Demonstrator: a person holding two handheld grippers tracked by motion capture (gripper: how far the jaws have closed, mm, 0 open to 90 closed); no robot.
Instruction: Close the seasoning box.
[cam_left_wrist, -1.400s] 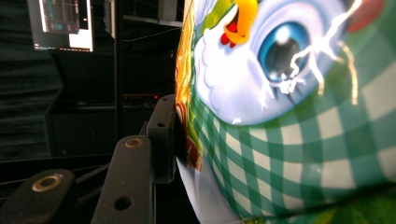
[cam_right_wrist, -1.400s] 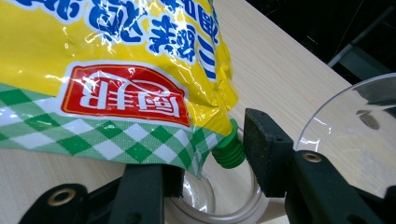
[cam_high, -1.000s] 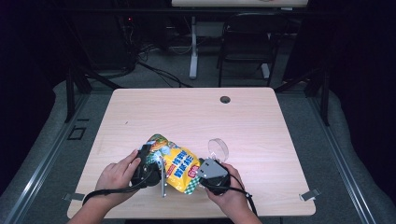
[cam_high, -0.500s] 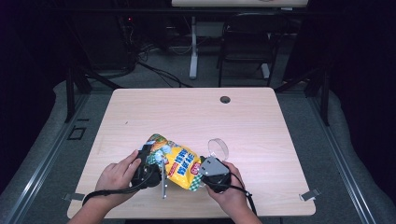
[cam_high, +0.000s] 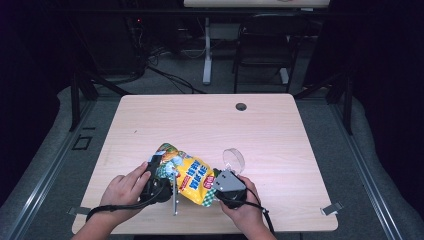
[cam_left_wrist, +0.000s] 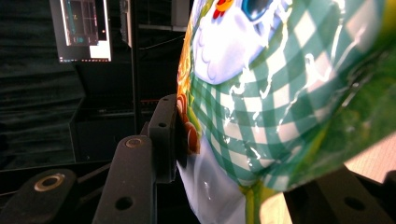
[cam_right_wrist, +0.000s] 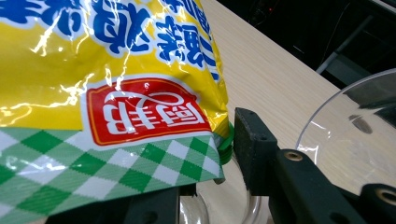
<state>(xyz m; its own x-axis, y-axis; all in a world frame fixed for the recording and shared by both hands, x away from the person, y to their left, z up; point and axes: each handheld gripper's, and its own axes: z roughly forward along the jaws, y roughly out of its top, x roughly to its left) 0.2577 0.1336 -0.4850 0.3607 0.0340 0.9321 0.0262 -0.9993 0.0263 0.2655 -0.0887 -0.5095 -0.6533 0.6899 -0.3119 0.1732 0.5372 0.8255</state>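
Between the left gripper (cam_high: 155, 172) and right gripper (cam_high: 220, 185) hangs the snack bag (cam_high: 187, 172).

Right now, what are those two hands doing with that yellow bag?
A person holds a gripper in each hand, and both clamp one yellow and green snack bag just above the wooden table. The left gripper pinches one end, the right gripper the other. A clear plastic container sits on the table just beyond the right gripper. Whether the bag is open, I cannot tell.
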